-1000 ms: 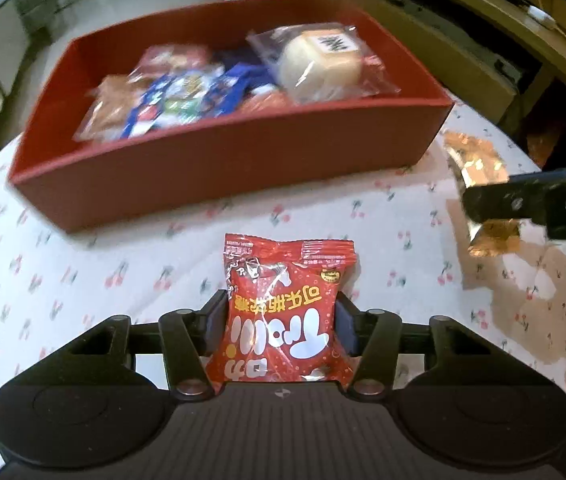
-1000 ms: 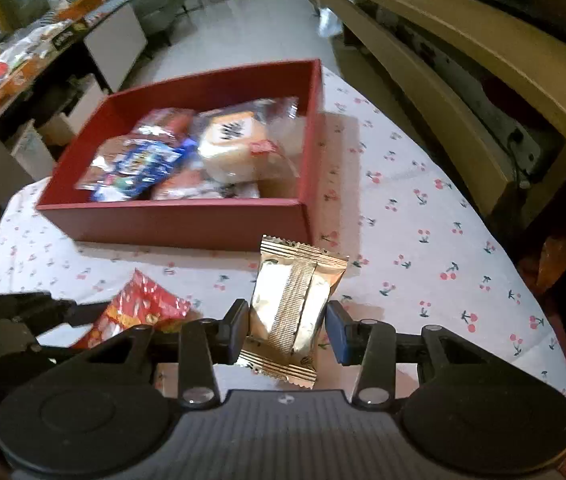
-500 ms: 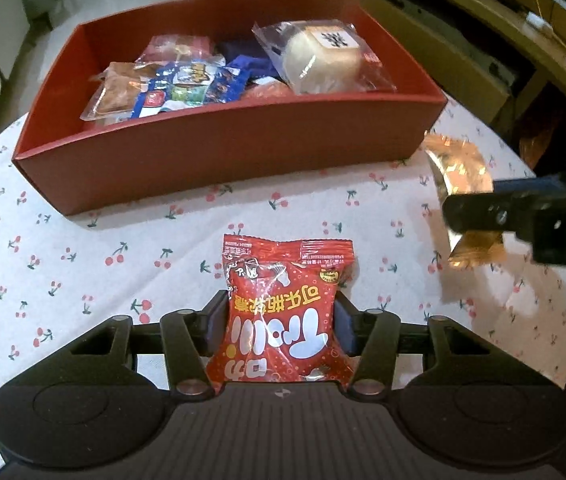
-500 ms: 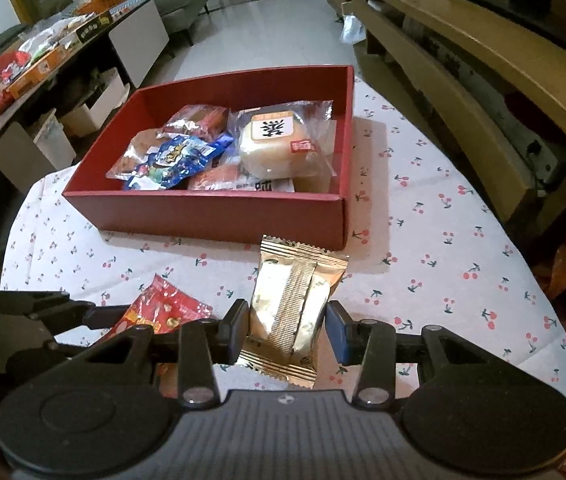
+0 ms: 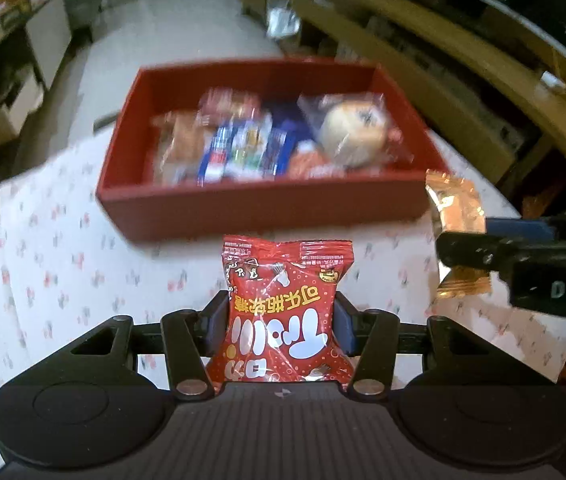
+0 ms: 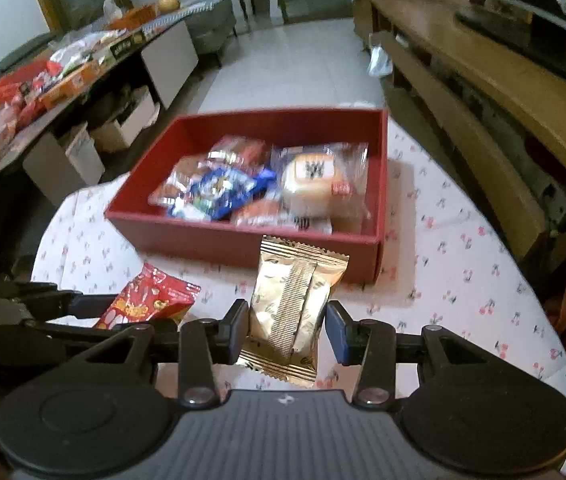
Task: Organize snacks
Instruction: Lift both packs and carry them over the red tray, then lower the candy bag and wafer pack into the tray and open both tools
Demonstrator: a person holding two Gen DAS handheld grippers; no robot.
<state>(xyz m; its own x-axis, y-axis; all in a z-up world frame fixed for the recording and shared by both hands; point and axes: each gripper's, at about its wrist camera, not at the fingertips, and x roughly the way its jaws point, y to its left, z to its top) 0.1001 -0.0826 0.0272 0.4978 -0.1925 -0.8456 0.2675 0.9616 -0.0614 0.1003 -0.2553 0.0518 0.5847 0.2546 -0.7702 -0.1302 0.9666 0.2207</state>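
My left gripper (image 5: 281, 326) is shut on a red snack packet (image 5: 283, 312) with white lettering, held above the cloth in front of the red box (image 5: 267, 212). In the right wrist view my right gripper (image 6: 287, 330) is shut on a gold foil packet (image 6: 291, 308), lifted just short of the red box (image 6: 243, 244). The box holds several wrapped snacks, among them a round bun in clear wrap (image 6: 315, 184) and a blue packet (image 6: 219, 192). The left wrist view shows the right gripper (image 5: 483, 256) at the right with the gold packet (image 5: 457, 208).
A white tablecloth with cherry print (image 6: 463, 264) covers the round table. Wooden benches (image 6: 483, 92) run along the right. A side counter piled with goods (image 6: 43, 76) stands at the left, with tiled floor beyond the table.
Both grippers have risen with their packets; the box now looks lower and farther off, and more of the room shows. Both views are more blurred.
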